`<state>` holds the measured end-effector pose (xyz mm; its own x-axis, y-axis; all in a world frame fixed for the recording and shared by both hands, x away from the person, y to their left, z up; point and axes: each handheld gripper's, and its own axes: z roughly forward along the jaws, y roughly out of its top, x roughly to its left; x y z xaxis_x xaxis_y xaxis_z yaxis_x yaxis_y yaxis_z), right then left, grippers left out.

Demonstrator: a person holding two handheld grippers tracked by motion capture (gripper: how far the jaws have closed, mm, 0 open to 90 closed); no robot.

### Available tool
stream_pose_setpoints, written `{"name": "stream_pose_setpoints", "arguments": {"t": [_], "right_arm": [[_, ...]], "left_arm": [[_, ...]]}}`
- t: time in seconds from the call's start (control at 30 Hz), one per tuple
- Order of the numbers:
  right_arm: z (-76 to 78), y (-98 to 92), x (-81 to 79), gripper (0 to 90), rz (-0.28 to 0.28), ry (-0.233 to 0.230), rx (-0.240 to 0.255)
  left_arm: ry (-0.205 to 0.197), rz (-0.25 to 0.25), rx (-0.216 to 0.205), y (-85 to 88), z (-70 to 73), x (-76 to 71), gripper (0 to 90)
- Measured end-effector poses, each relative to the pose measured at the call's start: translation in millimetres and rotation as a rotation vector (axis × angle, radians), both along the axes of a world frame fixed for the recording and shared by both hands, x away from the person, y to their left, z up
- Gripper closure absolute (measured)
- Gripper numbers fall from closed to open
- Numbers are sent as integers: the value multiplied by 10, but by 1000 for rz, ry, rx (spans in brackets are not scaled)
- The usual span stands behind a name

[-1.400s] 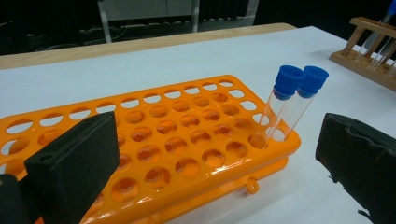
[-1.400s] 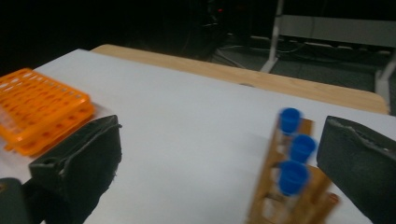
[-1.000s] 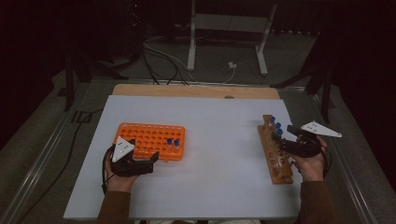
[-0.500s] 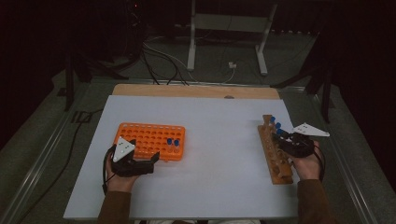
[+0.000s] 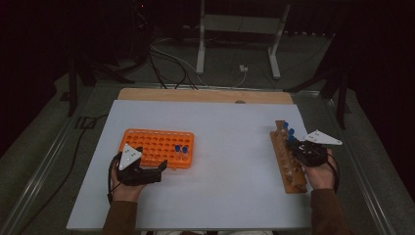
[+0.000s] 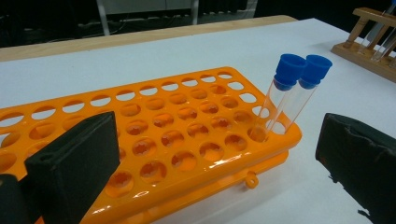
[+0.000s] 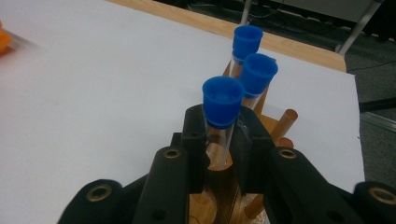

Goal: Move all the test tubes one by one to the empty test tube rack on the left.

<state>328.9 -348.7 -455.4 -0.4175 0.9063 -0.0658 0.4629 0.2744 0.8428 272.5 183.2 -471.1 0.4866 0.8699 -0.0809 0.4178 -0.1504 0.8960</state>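
Right gripper view: right gripper (image 7: 218, 135) fingers just closed onto the nearest blue-capped tube (image 7: 221, 112) in the wooden rack (image 5: 288, 161), ready to lift; left gripper (image 5: 161, 169) wide.

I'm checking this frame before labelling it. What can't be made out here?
- Lower part of the gripped test tube, right gripper view: hidden by the right gripper, whose jaws have just closed on it.
- Wooden rack, high view: its near side is covered by the right hand; free holes uncountable.
- Orange rack, left gripper view: left end cut off by the edge and the left gripper's pad.
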Motion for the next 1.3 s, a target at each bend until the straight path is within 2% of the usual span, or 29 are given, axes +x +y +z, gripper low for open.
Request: {"name": "stream_pose_setpoints", "arguments": {"t": [0.3, 0.8, 0.93, 1.3], "right_arm": [[114, -75, -54, 765, -5, -33, 77], [449, -60, -187, 766, 7, -120, 112], [503, -63, -215, 766, 19, -138, 138], [502, 57, -217, 765, 64, -127, 145]], "left_arm": [[2, -2, 1, -3, -3, 3, 7], [1, -4, 0, -3, -2, 3, 7], [1, -6, 1, -6, -2, 3, 7], [-3, -5, -6, -1, 3, 0, 7]]}}
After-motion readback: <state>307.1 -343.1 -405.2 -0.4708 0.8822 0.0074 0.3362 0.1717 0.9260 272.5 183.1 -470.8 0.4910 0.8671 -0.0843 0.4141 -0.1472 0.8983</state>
